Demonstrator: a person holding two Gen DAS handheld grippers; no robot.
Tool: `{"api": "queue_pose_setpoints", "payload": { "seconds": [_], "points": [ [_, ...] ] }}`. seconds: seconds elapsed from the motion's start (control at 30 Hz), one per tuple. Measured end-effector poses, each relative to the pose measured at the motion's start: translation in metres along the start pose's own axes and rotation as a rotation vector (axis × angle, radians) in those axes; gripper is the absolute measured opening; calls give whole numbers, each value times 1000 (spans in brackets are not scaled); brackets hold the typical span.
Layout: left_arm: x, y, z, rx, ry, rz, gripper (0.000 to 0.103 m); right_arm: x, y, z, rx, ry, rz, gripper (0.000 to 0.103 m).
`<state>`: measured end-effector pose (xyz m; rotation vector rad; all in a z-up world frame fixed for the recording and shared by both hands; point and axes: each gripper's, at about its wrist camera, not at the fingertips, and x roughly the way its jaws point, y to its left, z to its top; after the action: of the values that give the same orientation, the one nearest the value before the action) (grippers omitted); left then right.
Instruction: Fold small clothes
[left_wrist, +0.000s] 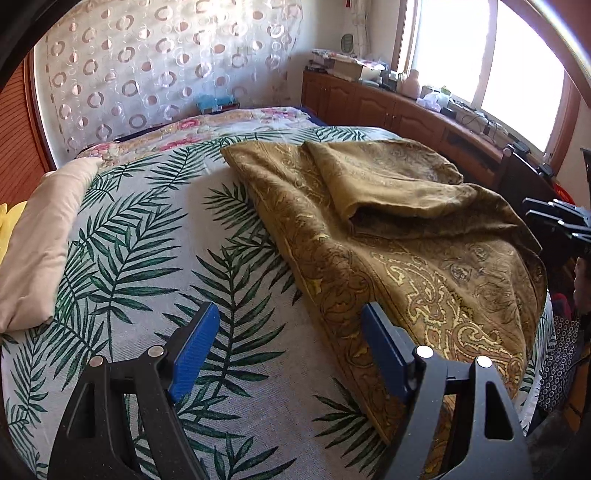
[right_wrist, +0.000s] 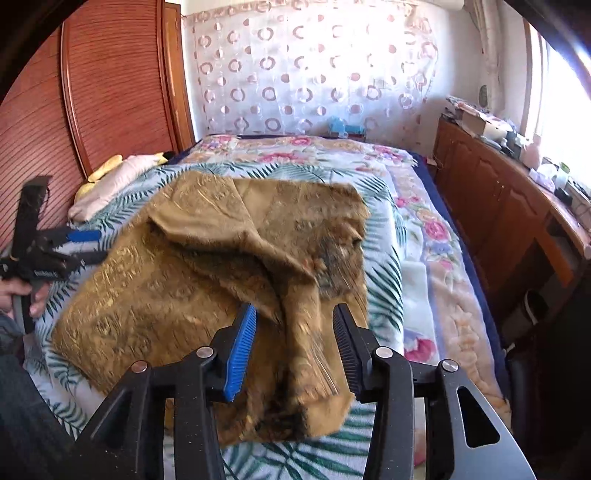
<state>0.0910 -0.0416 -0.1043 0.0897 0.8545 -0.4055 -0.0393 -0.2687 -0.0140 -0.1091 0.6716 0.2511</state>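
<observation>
Cloth (right_wrist: 207, 280), gold-brown and patterned, is lying rumpled on the leaf-print bedspread (left_wrist: 147, 258). Right gripper (right_wrist: 293, 343) is angling downward, jaws released, a fold between but unpressed. Left gripper (left_wrist: 288, 339) is tilting down at the cloth's left edge, jaws wide, grasping nothing.

Gold-brown, seemingly paisley cloth (left_wrist: 388, 229) on green palm-leaf bedspread (left_wrist: 147, 240).

daylit and bright, window (left_wrist: 517, 74) blown out to white glare, soft shadows on the bedspread (left_wrist: 147, 236), heavy fisheye curve with dark vignette corners, left wrist view sharp, brown cloth (right_wrist: 221, 280) motion-smeared in right wrist view
</observation>
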Motion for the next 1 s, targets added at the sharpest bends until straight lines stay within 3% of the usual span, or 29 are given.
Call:
{"api": "queue_pose_setpoints", "payload": {
  "seconds": [0.17,0.57,0.83,1.0],
  "points": [
    [9,1,0,6,36,1,81,14,30,16,-77,15,13,49],
    [13,-1,-1,10,41,9,86,79,85,61,-228,89,118,49],
    [13,-2,-1,10,41,10,86,130,78,72,-288,185,148,50],
    [13,0,-1,11,42,9,86,141,81,64,-373,132,153,69]
  ]
}}
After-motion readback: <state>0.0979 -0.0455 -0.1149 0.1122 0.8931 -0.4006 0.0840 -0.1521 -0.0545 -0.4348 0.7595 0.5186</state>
